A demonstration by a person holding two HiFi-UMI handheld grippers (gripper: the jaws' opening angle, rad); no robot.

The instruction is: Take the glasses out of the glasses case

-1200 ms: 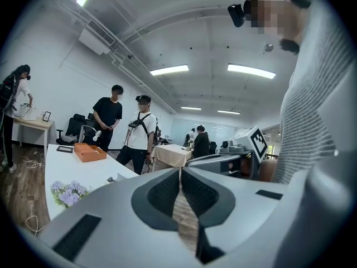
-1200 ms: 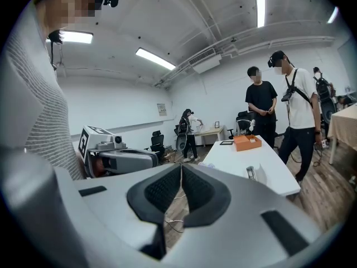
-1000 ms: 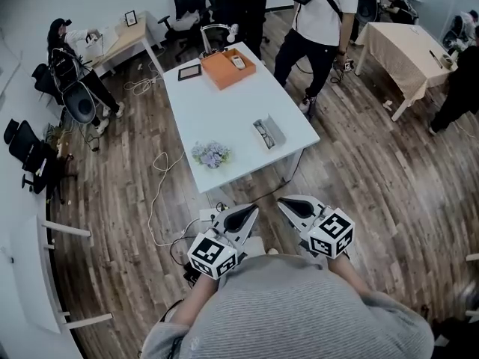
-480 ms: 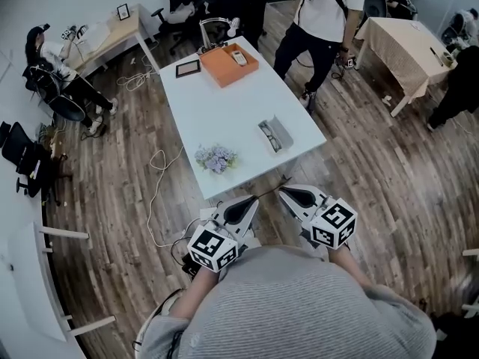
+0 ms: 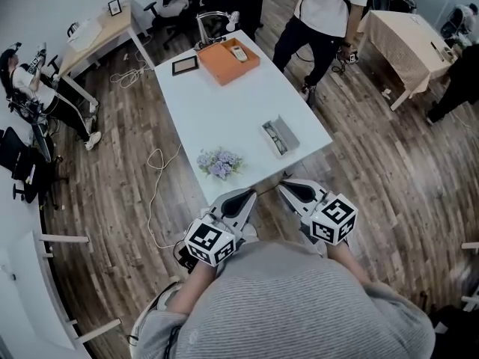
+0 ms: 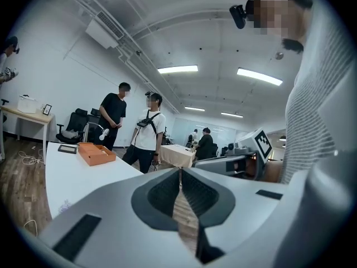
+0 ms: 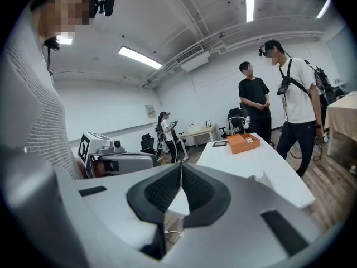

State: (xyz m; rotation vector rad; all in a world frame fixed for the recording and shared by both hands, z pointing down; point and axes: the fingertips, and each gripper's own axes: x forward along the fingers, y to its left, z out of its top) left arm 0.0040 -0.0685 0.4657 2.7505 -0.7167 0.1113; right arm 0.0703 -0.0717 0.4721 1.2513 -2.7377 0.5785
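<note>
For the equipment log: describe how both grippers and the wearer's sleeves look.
Both the left gripper and the right gripper have pale grey, tapered shells with dark textured pads inside. Each carries a white cube printed with black square markers. The person wears a grey ribbed sweater.

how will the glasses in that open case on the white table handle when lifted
The glasses look thin-framed, so probably light and somewhat fragile. The glasses case is small and lies open on the smooth white table, so it may slide or lift along when they are pulled.
</note>
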